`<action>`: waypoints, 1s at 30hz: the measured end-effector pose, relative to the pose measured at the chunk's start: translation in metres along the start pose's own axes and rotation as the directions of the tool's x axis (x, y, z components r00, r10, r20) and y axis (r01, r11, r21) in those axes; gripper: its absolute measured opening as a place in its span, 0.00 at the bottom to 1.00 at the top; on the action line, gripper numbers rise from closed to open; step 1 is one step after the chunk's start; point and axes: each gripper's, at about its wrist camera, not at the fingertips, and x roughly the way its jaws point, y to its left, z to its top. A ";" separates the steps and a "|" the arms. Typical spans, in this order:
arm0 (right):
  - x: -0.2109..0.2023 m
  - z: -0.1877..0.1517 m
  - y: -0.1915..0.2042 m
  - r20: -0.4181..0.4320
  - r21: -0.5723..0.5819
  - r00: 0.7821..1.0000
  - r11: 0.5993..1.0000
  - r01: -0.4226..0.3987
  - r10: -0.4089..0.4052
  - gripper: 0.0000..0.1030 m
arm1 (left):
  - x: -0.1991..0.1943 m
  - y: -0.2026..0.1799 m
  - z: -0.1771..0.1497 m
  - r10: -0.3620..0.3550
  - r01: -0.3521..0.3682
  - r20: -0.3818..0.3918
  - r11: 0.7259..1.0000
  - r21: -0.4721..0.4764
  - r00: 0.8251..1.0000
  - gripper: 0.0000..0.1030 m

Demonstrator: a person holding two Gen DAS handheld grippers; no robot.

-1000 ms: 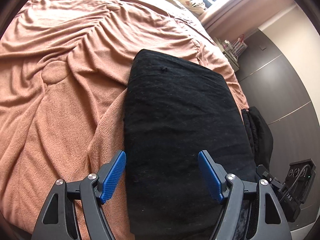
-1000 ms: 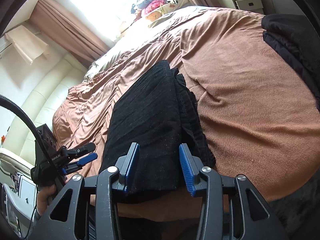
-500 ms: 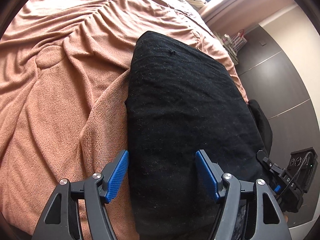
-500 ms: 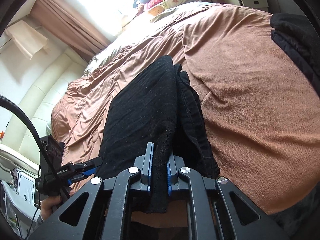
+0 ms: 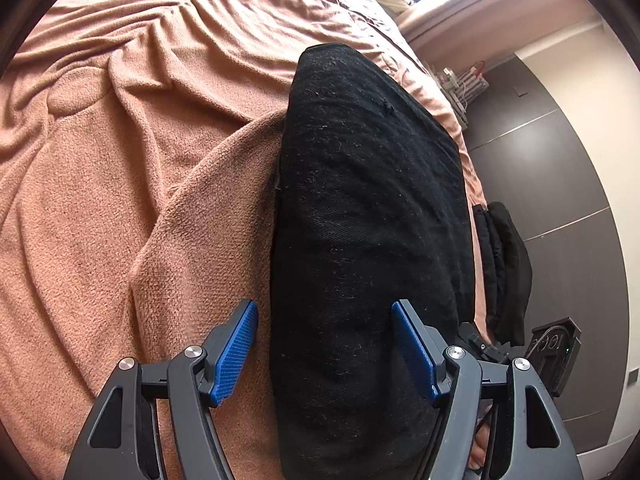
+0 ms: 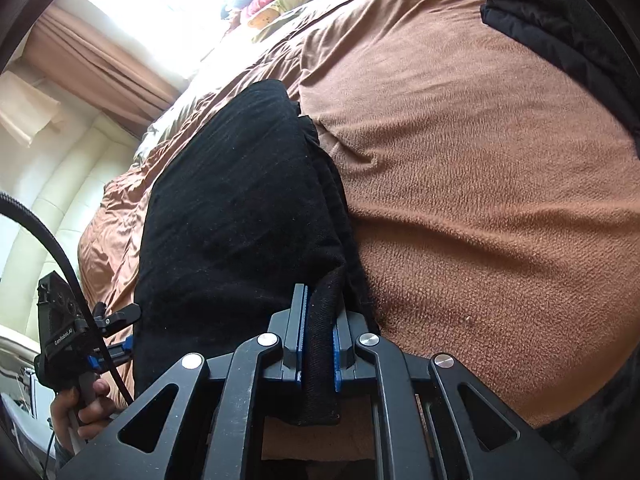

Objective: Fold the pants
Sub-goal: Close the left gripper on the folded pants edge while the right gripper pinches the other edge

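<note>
Right wrist view: right gripper [image 6: 316,344], apart a second ago, now clamped on near corner of black pants [image 6: 240,216]. Left wrist view: left gripper [image 5: 324,350] open wide, straddling near left edge of pants, nothing pinched yet. Beyond, pants lying folded lengthwise on brown blanket [image 5: 120,168]. One corner secured; other needed before the next fold.

Both wrist views close, angled down, sharing black pants [image 5: 368,220] on bed [image 5: 120,200]
</note>
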 end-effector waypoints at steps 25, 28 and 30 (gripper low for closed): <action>0.020 0.079 0.034 -0.067 -0.212 0.998 0.977 -0.009 -0.006 0.28 | 0.002 0.004 0.041 0.015 -0.014 0.047 1.000 -0.020 0.999 0.65; 0.033 0.089 0.032 -0.095 -0.228 0.995 0.973 -0.014 -0.008 0.28 | 0.007 0.009 0.047 -0.001 0.002 0.039 1.000 -0.026 0.999 0.65; 0.043 0.096 0.032 -0.126 -0.227 0.992 0.974 -0.024 -0.005 0.28 | 0.011 0.012 0.051 -0.009 0.010 0.027 0.999 -0.033 1.000 0.65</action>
